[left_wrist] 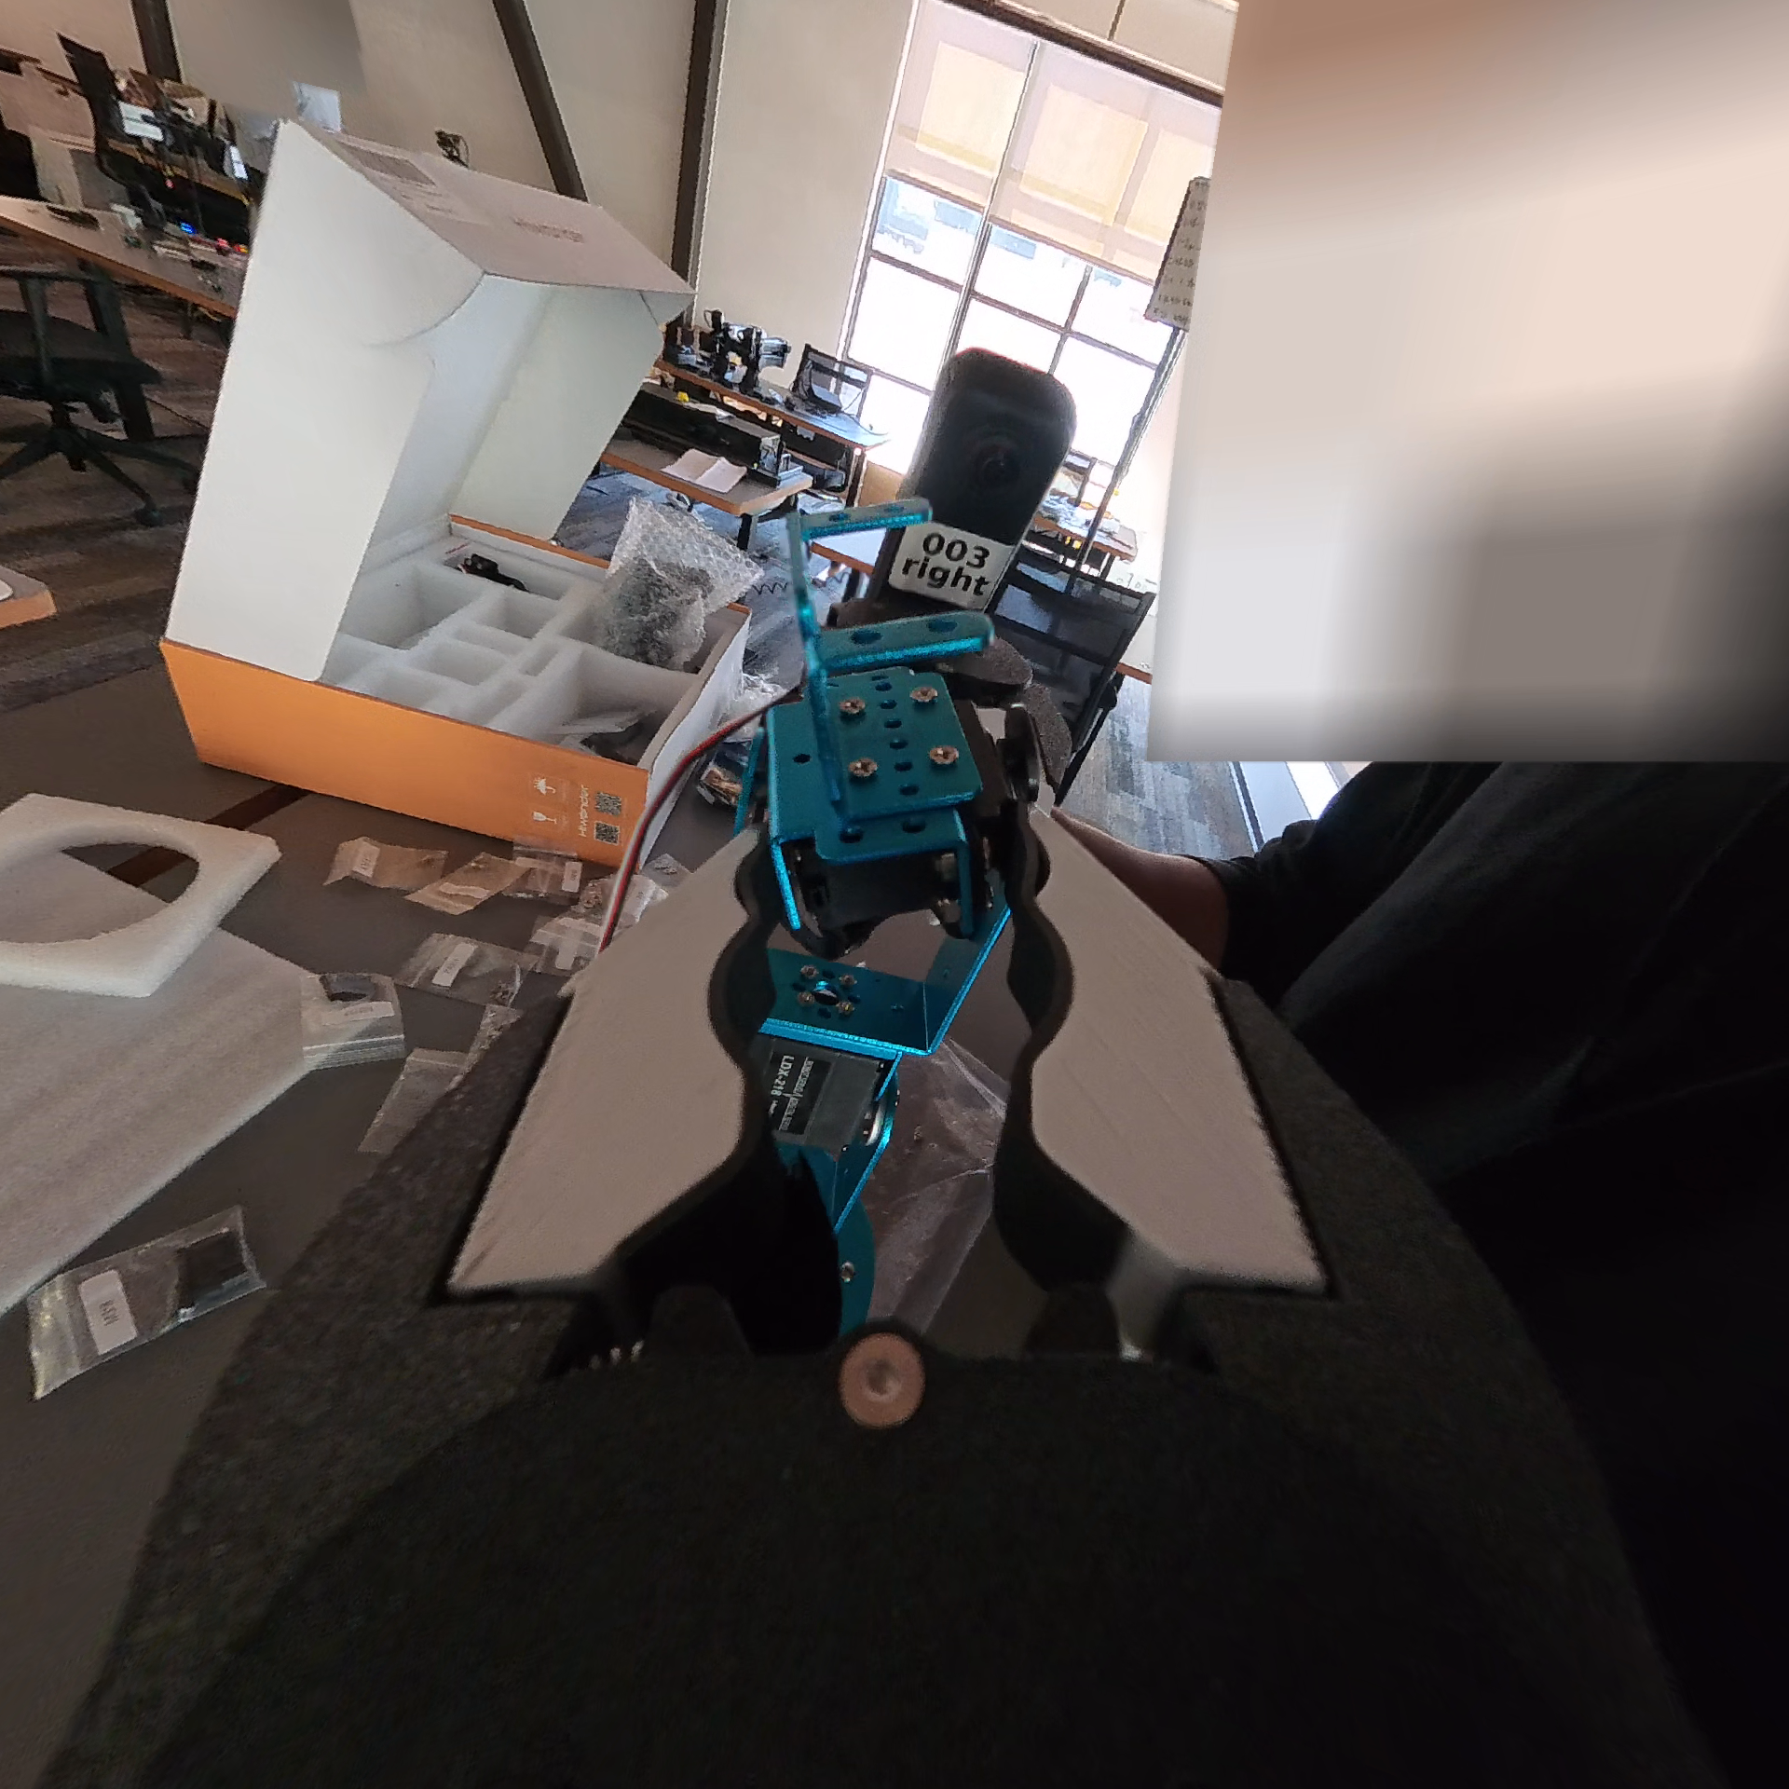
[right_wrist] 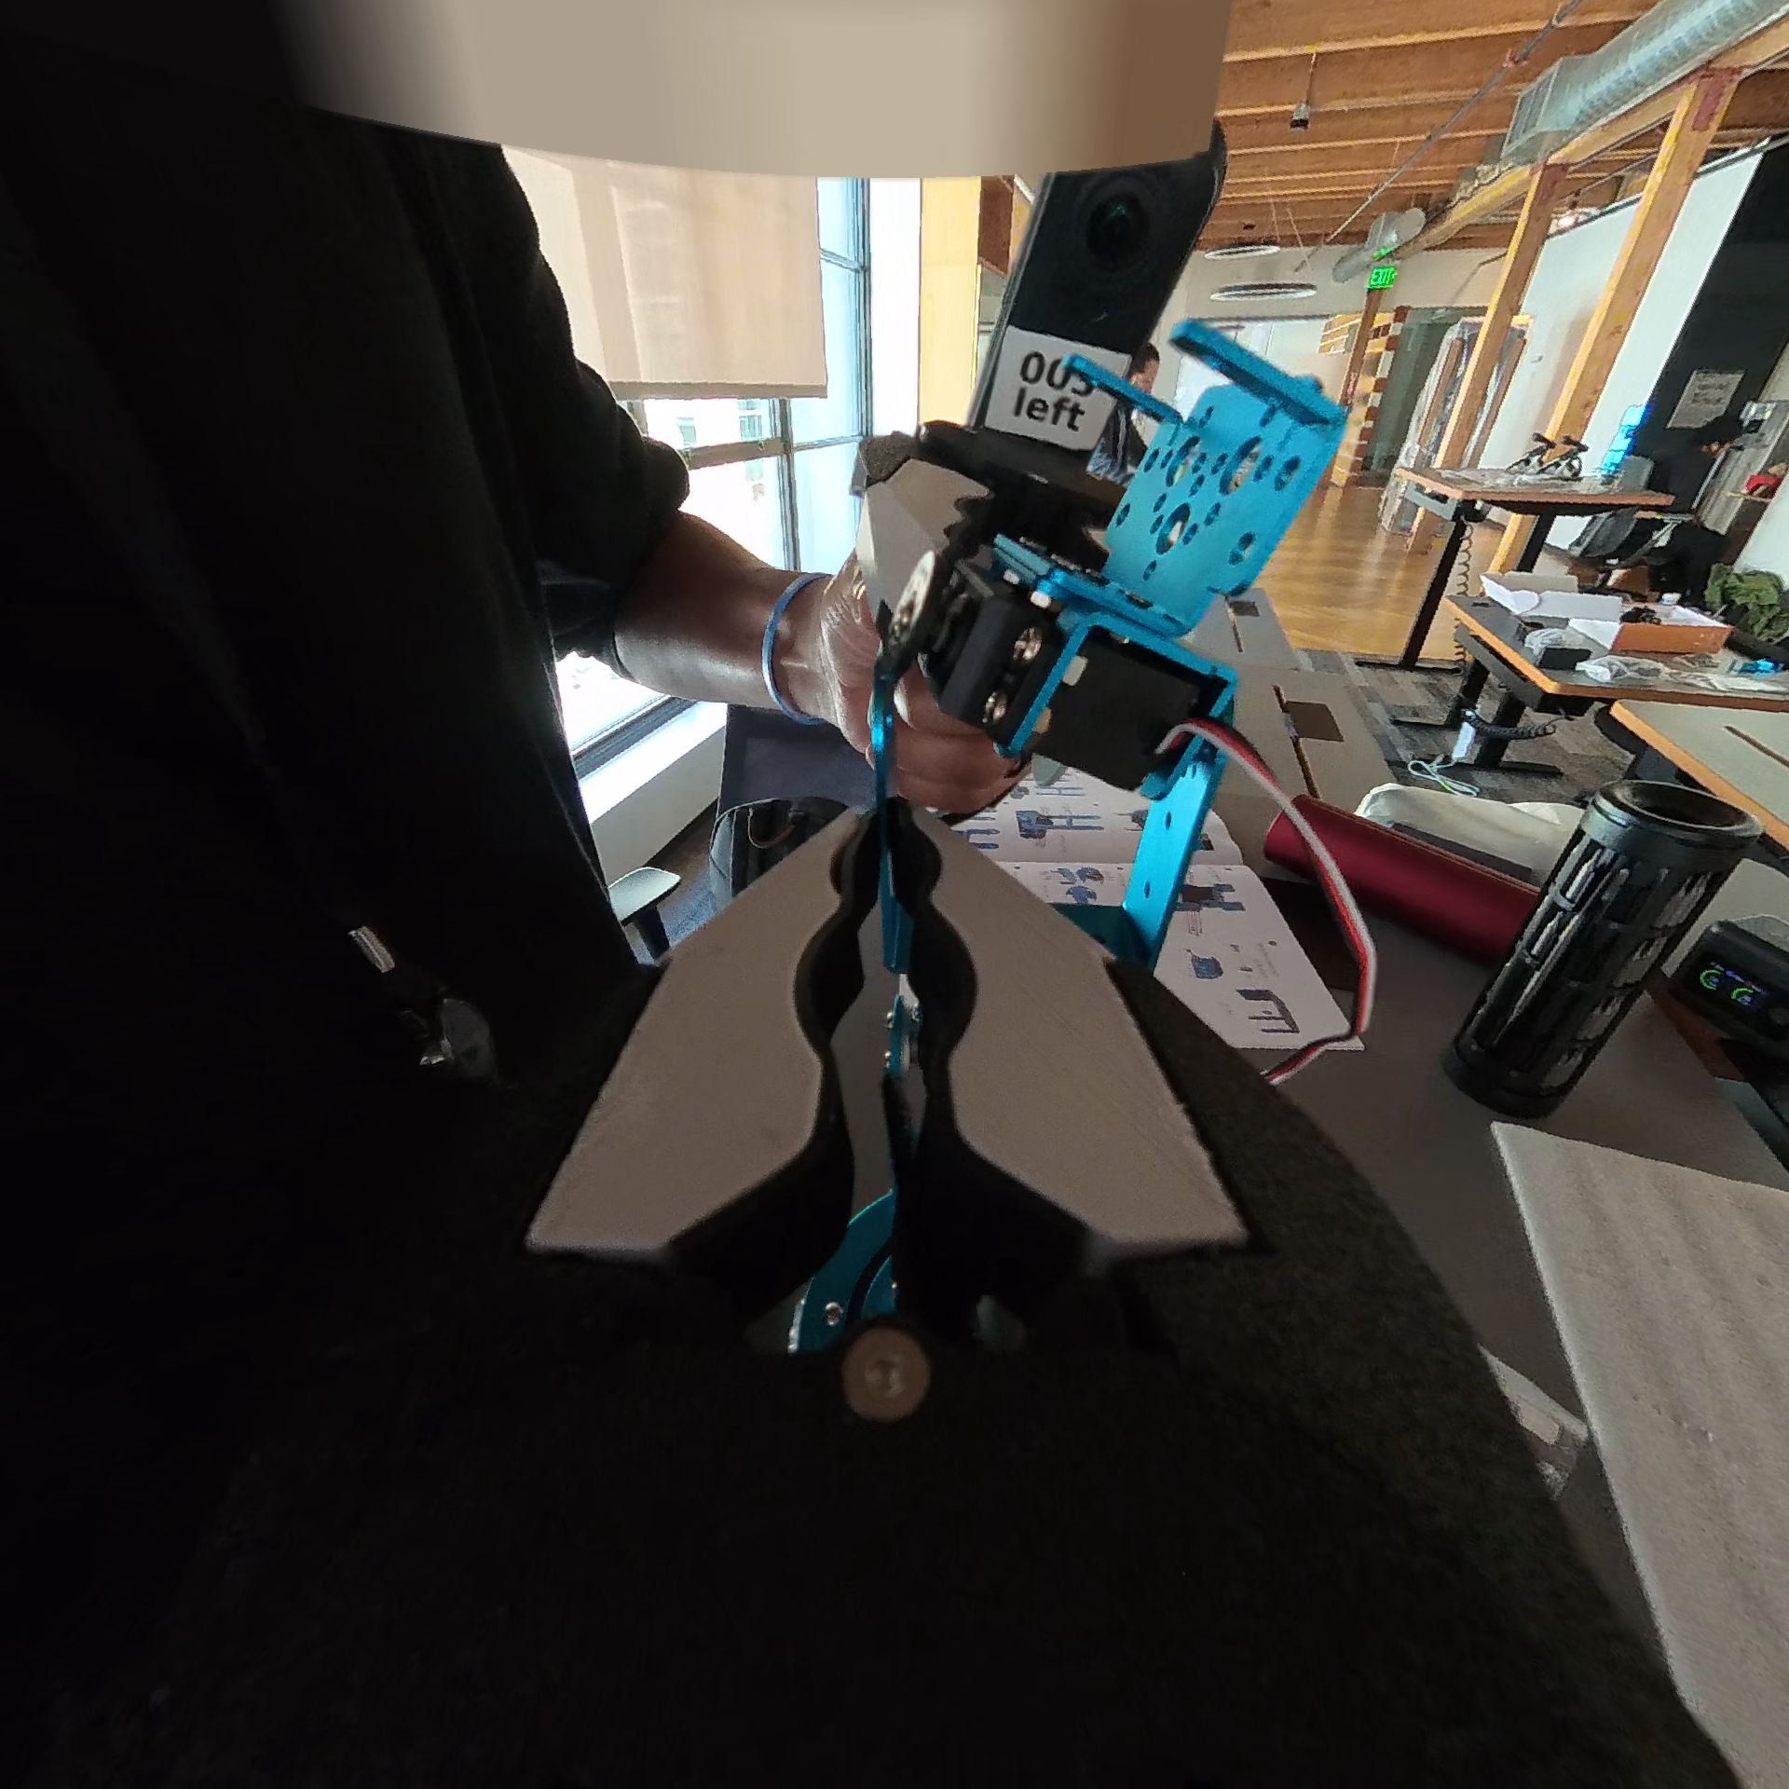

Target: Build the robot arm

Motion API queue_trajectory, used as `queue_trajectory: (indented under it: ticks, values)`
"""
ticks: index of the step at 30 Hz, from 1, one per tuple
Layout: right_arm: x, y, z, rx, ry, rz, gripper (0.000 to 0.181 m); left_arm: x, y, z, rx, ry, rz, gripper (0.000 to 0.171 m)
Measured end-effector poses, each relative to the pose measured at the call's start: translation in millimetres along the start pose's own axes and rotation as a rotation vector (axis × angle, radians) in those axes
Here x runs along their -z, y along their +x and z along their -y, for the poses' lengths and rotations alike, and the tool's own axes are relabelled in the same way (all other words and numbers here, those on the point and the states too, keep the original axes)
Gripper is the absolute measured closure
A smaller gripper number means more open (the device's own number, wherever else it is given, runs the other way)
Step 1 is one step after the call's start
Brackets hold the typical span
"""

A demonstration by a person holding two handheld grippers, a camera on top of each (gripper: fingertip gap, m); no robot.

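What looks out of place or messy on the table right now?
Small plastic bags lie scattered loose over the table beside the open orange box, and a servo wire dangles free from the blue bracket assembly held between both grippers. Nothing looks broken.

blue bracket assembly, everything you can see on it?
The blue bracket assembly looks like anodised metal: perforated plates, U-brackets and brass-coloured screws around black servos, with a red-white-black wire trailing off. It is held tilted above the table. The left hand-held gripper clamps a servo block; the right hand-held gripper pinches a thin blue arm.
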State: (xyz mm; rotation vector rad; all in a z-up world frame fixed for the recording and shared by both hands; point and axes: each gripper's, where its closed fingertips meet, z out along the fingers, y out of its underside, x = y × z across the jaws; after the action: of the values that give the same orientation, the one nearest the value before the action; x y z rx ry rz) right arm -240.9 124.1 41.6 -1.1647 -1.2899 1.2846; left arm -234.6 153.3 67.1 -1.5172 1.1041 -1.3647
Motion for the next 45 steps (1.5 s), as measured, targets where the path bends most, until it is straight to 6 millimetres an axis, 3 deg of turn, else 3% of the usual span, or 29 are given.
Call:
queue_trajectory:
  ticks: [14,28,37,45]
  values:
    - [0.9,-1.0,0.0,-0.064,0.022,0.024,0.179,-1.2,0.4,-0.5,-0.021,0.003,-0.010,0.126]
    - [1.4,-2.7,-0.3,-0.010,-0.002,-0.039,0.179,-2.2,1.1,-3.6,-0.047,0.021,-0.029,0.126]
    - [1.5,-2.9,-0.3,-0.079,0.016,0.007,0.179,0.1,0.5,-6.3,-0.125,-0.020,-0.001,0.126]
    - [6.0,4.3,0.7,-0.169,-0.043,-0.076,0.175,2.4,-5.9,-5.0,-0.126,-0.039,0.047,0.126]
